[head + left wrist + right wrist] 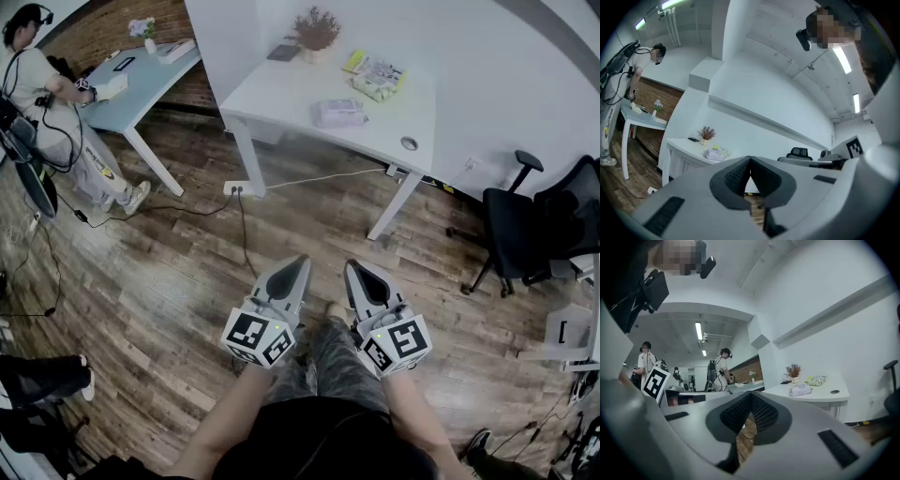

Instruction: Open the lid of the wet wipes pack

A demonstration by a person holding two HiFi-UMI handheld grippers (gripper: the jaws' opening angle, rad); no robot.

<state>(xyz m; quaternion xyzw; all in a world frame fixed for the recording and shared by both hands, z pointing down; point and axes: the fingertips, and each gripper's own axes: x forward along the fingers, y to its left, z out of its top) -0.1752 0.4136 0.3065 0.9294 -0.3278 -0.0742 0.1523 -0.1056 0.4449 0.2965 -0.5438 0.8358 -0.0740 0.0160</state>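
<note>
The wet wipes pack [338, 113] lies flat on the white table [281, 94], pale with a printed face; it also shows small as the pack [800, 390] and the pack [712, 154]. My left gripper [302, 262] and right gripper [354, 265] hang side by side over the wooden floor, well short of the table. Both are shut with nothing between the jaws. In the left gripper view the left gripper's [749, 161] tips meet, and the right gripper's [750, 396] tips meet in the right gripper view.
A potted dried plant [316, 32], a dark phone [283, 52] and a yellow-green packet [375, 76] share the table. A black office chair [539, 220] stands right. A person [42, 103] sits at a blue-grey table [141, 80] at left. Cables [187, 208] run across the floor.
</note>
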